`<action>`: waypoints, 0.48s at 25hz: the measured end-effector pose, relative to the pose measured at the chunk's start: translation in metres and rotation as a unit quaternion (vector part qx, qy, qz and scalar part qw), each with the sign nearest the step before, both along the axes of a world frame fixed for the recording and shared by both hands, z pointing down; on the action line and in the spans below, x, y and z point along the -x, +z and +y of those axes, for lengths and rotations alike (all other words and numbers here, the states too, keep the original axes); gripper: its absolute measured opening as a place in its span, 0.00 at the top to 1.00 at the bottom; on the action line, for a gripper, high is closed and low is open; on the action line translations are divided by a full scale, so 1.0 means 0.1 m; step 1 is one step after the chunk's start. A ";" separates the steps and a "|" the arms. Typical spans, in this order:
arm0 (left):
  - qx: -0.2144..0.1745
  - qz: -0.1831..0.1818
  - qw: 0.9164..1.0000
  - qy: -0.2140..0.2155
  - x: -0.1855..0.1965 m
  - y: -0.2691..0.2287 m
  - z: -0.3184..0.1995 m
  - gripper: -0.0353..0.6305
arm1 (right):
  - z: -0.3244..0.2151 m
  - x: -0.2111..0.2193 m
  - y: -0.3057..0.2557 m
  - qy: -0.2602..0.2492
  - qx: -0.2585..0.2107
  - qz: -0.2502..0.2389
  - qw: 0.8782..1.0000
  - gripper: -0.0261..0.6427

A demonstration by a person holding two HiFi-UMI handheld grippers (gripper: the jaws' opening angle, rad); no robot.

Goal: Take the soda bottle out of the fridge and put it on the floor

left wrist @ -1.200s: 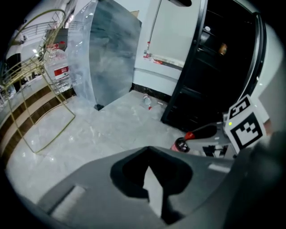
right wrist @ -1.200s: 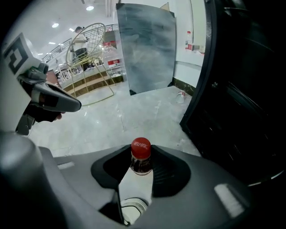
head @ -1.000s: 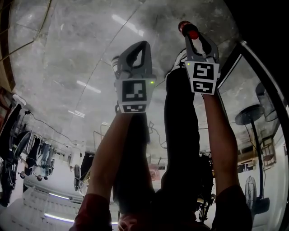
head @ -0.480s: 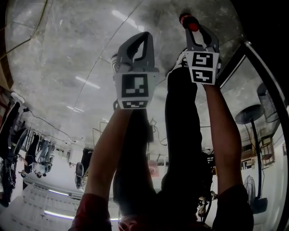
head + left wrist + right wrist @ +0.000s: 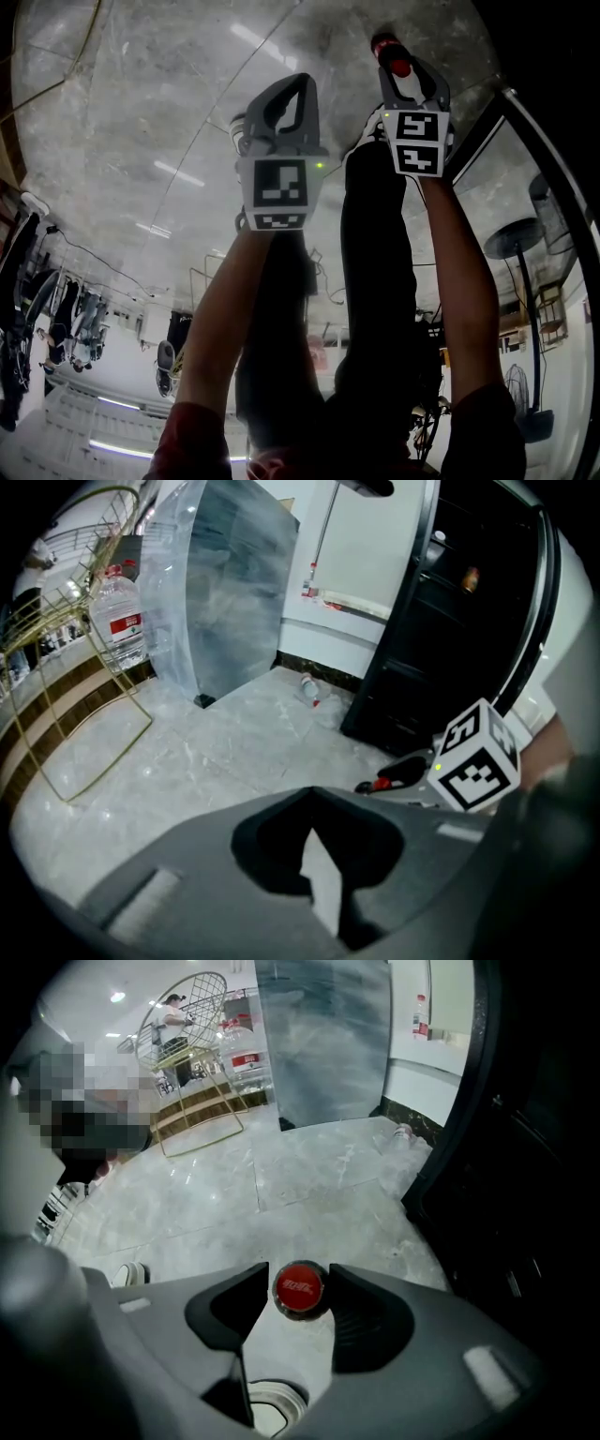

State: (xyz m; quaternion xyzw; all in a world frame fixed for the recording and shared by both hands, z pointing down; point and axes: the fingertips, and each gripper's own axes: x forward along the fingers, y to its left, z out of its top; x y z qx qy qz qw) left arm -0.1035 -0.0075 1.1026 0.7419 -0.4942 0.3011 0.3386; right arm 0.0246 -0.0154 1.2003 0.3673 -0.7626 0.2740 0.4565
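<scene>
Now soda bottle (image 5: 299,1288) stands on floor (image 5: 309,1180).

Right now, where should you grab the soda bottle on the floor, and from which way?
Take the neck just under the red cap, coming down from above. The soda bottle seems to stand upright on the floor, narrow top up. The right gripper's fingers, which have just been opening, flank the cap.
</scene>
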 end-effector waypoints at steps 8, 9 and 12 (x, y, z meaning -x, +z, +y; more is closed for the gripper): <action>-0.005 0.000 1.000 0.010 -0.07 -0.20 0.05 0.95 | 0.11 -0.01 -0.12 0.000 0.013 0.004 1.000 0.66; -0.006 0.000 1.000 0.012 -0.08 -0.25 0.05 0.95 | 0.12 -0.01 -0.17 0.000 0.014 0.003 1.000 0.66; -0.009 -0.003 1.000 0.017 -0.08 -0.44 0.07 0.95 | 0.19 0.00 -0.36 -0.001 0.016 0.001 1.000 0.66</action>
